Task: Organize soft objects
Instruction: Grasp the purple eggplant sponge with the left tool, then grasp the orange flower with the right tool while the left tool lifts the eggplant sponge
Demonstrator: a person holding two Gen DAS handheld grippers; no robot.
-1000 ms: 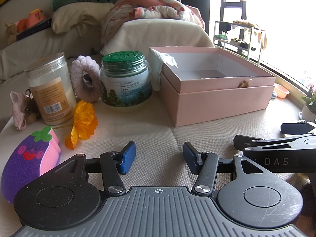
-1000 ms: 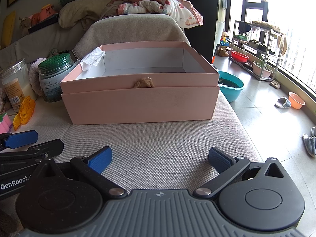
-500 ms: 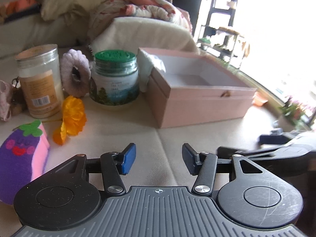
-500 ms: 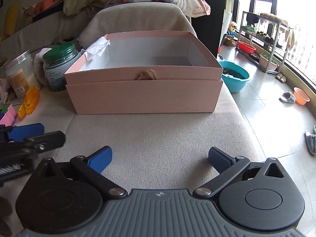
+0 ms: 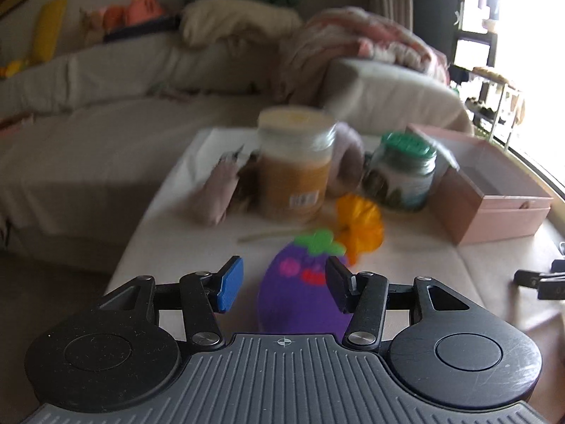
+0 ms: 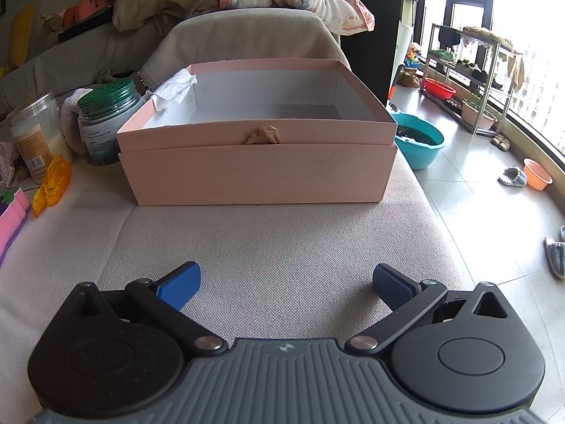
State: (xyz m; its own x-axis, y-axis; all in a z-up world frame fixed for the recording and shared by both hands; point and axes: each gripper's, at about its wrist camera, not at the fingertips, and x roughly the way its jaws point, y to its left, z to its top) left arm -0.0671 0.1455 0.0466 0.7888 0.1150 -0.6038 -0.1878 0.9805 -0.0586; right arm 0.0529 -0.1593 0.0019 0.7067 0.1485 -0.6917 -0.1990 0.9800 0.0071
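Purple plush, an eggplant-shaped toy (image 5: 300, 293) with a green leafy cap, is framed between the blue pads of the left gripper (image 5: 284, 282) at six o'clock in the left wrist view, on a beige cushioned surface (image 6: 275, 240). The jaws are held fairly wide and have just been closing a little; the toy sits in the gap, close against the right-hand pad, but no squeeze can be made out and nothing is held. An orange fabric flower (image 5: 362, 226) lies just beside the toy at one o'clock, with a clear jar (image 5: 296, 166), a green-lidded jar (image 5: 402, 173) and a fuzzy ring crowded behind it. The open pink box (image 6: 257, 162), the likely destination, is seen at twelve o'clock from the right gripper (image 6: 286, 286), whose jaws are spread wide over bare fabric with nothing between them. Heavy blur is noted in the left view. An off-centre closure is judged the main risk: with the toy nearer one pad, it could be nudged aside into the flower, or only an edge pinched and the toy dropped short of the box.
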